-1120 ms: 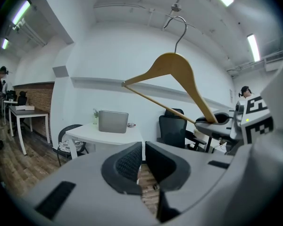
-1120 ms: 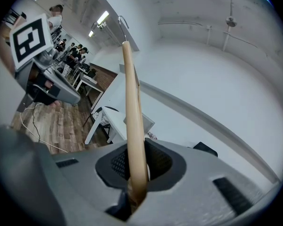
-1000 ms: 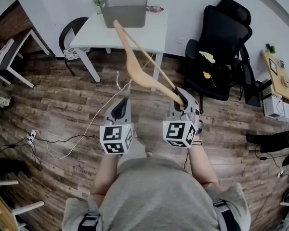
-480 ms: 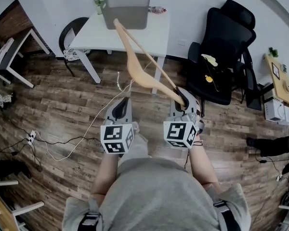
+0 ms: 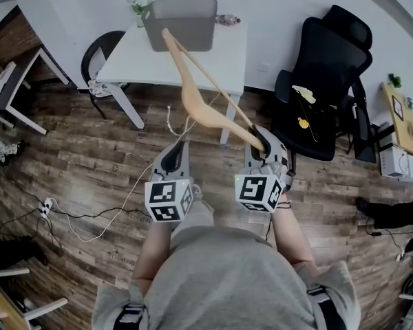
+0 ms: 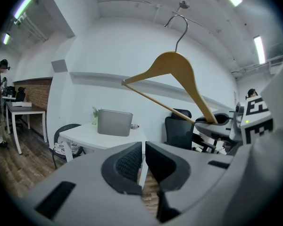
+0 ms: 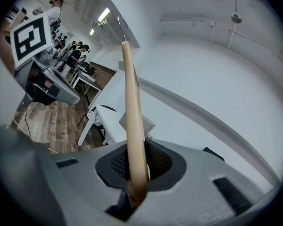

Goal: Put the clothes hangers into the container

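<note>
While the right gripper (image 7: 137, 166) clamps 1 end of the wooden hanger (image 5: 193, 95), its jaws closed narrowly on that arm's tip, the hanger rises ahead of the person, slanting up and to the left with its metal hook (image 6: 179, 29) uppermost (plainest in the left gripper view). From the head view its far end overlaps the grey container (image 5: 181, 20), which stands near the back of the white table (image 5: 213, 57); the hanger is in the air, not inside it. Beside the right one, the left gripper (image 6: 144, 157) is short of the table, its 2 jaws all but touching with nothing between them. To the table's right stands a black office chair (image 5: 323, 81).
</note>
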